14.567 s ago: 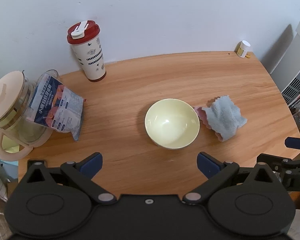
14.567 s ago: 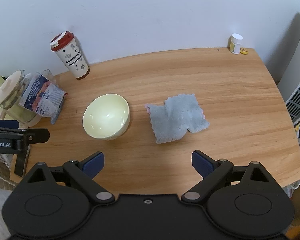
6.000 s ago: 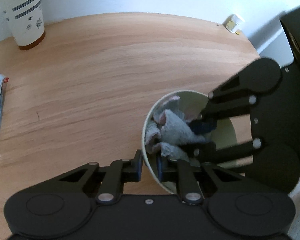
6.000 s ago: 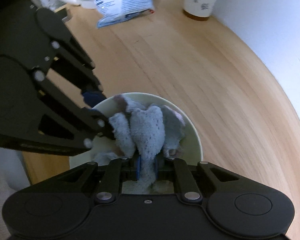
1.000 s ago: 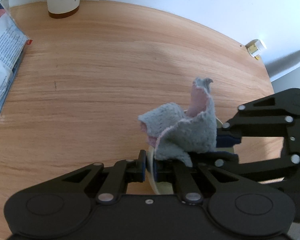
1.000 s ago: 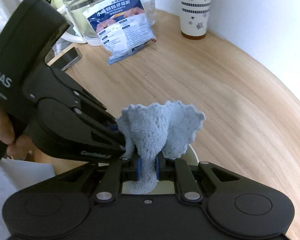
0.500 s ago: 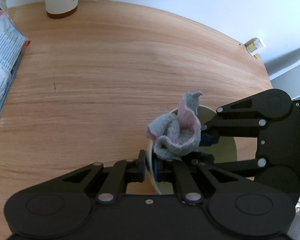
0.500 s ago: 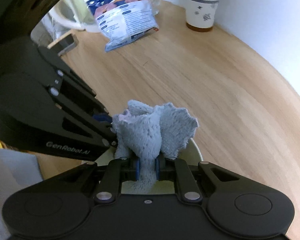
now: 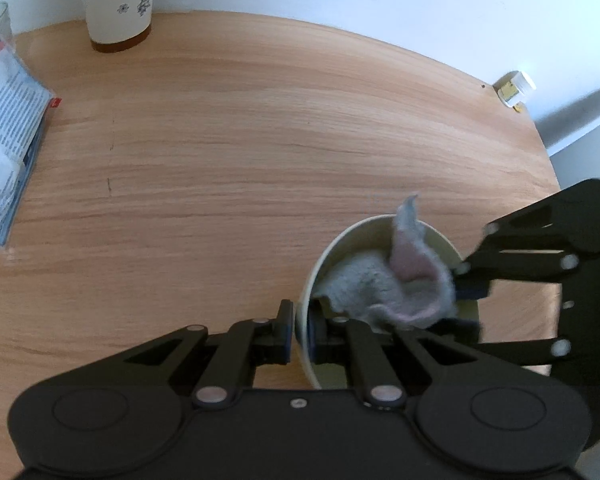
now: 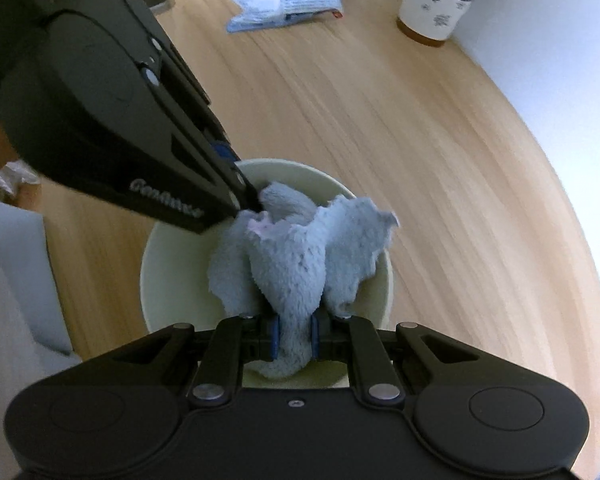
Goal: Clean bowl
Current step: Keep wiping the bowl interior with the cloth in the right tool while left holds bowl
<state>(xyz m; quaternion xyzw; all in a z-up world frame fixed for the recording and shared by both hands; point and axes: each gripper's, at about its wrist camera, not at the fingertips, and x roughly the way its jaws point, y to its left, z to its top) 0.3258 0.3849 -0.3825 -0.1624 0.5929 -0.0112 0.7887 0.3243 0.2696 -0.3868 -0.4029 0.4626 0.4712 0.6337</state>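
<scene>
The right gripper [image 10: 293, 342] has its blue-padded fingers clamped on a bunched cloth [image 10: 300, 264], a fluffy grey-blue terry weave with a pink underside (visible in the left wrist view). The cloth fans upward out of the jaws in soft folds and sits inside the bowl [image 10: 168, 248].

The left gripper [image 9: 300, 326] is closed on the bowl's near rim, one finger outside the wall, one inside.

The bowl is round, smooth and glossy, pale cream-yellow, resting on the table [image 9: 260, 140] with its opening facing up; being circular, it shows no long axis.

The table is light wood with a straight lengthwise grain. A patterned paper cup [image 9: 118, 4] and a printed plastic packet [image 9: 8, 128] stand well apart from the bowl.
</scene>
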